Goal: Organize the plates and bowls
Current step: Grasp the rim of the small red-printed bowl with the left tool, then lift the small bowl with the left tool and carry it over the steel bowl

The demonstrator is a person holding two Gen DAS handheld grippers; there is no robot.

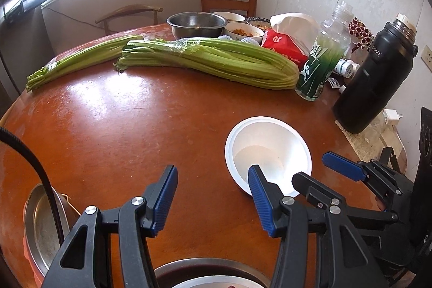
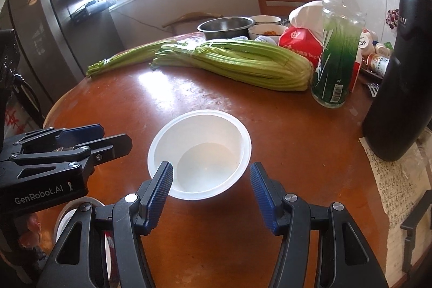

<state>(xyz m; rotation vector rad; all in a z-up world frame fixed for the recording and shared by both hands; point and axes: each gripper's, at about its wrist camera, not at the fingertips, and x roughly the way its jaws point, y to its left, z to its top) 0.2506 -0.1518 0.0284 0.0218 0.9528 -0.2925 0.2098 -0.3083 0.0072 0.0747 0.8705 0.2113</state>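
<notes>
The white round plastic bowl point(image 2: 199, 153) stood upright on the brown glossy round tabletop point(image 2: 283, 142), near the green celery bunch point(image 2: 237, 61). The right tongs point(image 2: 211, 192) were wide beside its near rim. The left tongs point(image 1: 213, 203) were wide too, holding nothing.

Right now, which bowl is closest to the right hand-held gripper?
The white plastic bowl, directly between its open fingers; the steel bowl and food bowls sit far behind the celery.
</notes>
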